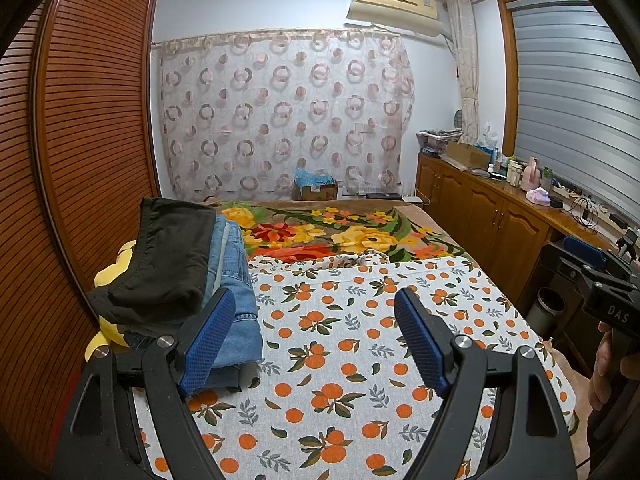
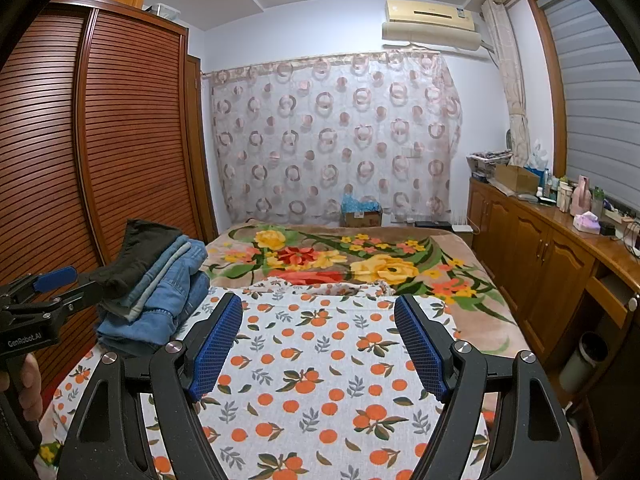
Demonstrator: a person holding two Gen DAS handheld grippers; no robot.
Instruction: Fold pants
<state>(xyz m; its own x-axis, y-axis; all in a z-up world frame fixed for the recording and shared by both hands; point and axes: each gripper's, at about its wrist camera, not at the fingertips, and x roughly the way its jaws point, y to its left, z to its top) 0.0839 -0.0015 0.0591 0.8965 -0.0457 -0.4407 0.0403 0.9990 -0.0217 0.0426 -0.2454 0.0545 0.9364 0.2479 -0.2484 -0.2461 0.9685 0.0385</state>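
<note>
A pile of folded pants [image 1: 192,280] lies at the left side of the bed: a dark pair [image 1: 168,256] on top, blue jeans [image 1: 236,292] under it. The right wrist view shows the same pile [image 2: 160,292] at the left. My left gripper [image 1: 316,300] hovers open over the orange-print sheet [image 1: 340,360], its left fingertip just in front of the jeans; nothing sits between its blue pads. My right gripper [image 2: 318,304] is open too, over bare sheet [image 2: 312,380] to the right of the pile. Each view shows the other gripper at its edge, held by a hand.
A flowered blanket [image 1: 340,232] covers the far half of the bed. A slatted wooden wardrobe [image 1: 92,120] stands close on the left. Along the right runs a wooden cabinet [image 1: 500,216] with bottles and boxes on top, a bin [image 1: 546,306] at its foot. A cardboard box [image 1: 316,190] sits beyond the bed.
</note>
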